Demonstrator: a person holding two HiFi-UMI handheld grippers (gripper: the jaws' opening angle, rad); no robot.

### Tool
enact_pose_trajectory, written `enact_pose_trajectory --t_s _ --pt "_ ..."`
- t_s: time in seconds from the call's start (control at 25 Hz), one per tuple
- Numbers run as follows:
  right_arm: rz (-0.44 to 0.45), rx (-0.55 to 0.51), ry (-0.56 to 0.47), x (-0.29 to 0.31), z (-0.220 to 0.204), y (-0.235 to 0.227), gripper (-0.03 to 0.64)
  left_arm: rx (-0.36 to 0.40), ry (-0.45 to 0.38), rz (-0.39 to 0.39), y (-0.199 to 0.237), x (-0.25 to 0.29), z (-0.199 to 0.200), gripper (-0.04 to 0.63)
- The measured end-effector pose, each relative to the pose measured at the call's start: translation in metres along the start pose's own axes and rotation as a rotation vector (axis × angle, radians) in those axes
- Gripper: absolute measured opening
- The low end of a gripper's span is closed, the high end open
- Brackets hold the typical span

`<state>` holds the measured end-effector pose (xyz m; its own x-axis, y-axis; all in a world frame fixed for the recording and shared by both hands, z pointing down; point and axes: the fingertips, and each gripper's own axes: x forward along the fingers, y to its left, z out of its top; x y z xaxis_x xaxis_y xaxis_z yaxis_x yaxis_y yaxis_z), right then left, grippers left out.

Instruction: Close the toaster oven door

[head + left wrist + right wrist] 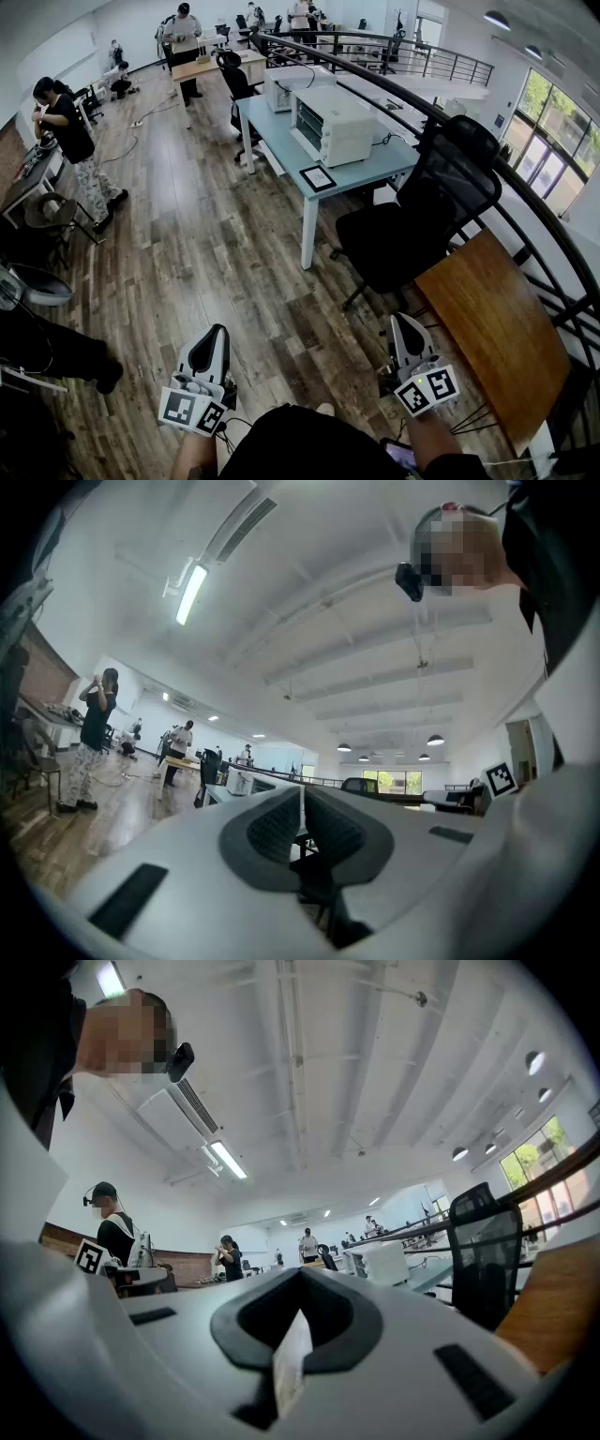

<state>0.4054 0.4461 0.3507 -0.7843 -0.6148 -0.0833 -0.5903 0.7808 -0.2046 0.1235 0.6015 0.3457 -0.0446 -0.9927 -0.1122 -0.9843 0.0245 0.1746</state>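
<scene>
Standing well back, left gripper (217,334) and right gripper (399,323) fingers (267,829) pressed together, you could clip the chair (422,216) reaching the toaster oven (333,125).

Wood-plank floor (206,253), satin sheen; toaster oven (336,127) white, probably painted metal; chair (457,187) black mesh.

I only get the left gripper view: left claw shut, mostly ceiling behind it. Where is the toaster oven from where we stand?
Observer: The head view shows the toaster oven on a pale blue table, up ahead and slightly to the right.
Operator: Is anything in the way?
Observer: A black office chair stands between us and the near end of that table.
Operator: What about the right claw?
Observer: The right gripper view shows the right claw shut, with nothing between its jaws.
</scene>
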Motion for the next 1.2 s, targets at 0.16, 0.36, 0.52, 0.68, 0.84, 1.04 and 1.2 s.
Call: enact_pose_trajectory --t_s 0.16,0.36,0.52,0.68,0.84,1.04,1.2 --pt "-0.002 0.023 -0.007 -0.002 0.003 -0.011 -0.005 -0.001 -0.006 0.005 -0.007 0.005 0.002 0.021" --pt "0.013 0.036 -0.026 -0.001 0.006 -0.017 -0.005 0.007 -0.017 0.005 -0.014 0.01 0.004 0.021" --pt "0.037 0.07 -0.03 -0.002 0.007 -0.024 -0.003 0.002 -0.027 0.008 -0.023 0.015 0.004 0.021" --pt "0.023 0.104 -0.026 -0.007 0.003 -0.039 -0.003 -0.004 -0.021 0.016 -0.036 0.022 -0.002 0.021" --pt "0.017 0.053 -0.047 -0.017 0.007 -0.054 0.025 -0.016 -0.045 0.056 -0.046 0.028 -0.007 0.047" --pt "0.019 0.002 -0.058 -0.024 0.014 -0.072 0.144 -0.045 -0.064 0.11 -0.052 0.04 -0.013 0.167" --pt "0.002 -0.01 -0.063 -0.029 0.018 -0.083 0.303 -0.009 -0.05 0.133 -0.064 0.044 -0.018 0.289"
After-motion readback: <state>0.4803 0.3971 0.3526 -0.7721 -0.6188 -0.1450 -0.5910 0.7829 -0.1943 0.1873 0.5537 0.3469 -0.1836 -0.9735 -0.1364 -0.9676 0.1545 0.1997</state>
